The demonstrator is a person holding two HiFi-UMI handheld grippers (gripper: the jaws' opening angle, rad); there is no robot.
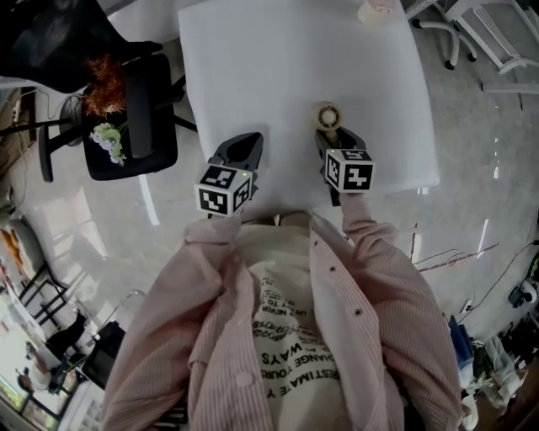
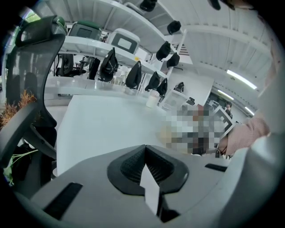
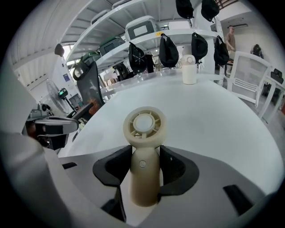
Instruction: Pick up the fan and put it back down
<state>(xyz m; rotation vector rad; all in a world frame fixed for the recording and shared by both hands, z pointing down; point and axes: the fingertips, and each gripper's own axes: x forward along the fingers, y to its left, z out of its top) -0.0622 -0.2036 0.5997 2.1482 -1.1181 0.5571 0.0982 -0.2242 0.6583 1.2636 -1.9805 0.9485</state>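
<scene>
A small cream hand-held fan (image 3: 143,151) stands upright between the jaws of my right gripper (image 3: 144,162), whose pads press on both sides of its handle. Its round head (image 3: 144,124) rises above the jaws. In the head view the fan (image 1: 328,115) is over the near right part of the white table (image 1: 253,67), just beyond the right gripper (image 1: 337,139). Whether its base touches the table I cannot tell. My left gripper (image 1: 240,151) hovers at the table's near edge, its jaws (image 2: 145,162) shut with nothing in them.
A white bottle (image 3: 189,69) stands at the table's far edge (image 1: 375,10). A black office chair (image 1: 135,126) with flowers (image 1: 105,84) beside it is left of the table. White chairs (image 1: 480,29) stand at the far right. Shelves with bags line the back.
</scene>
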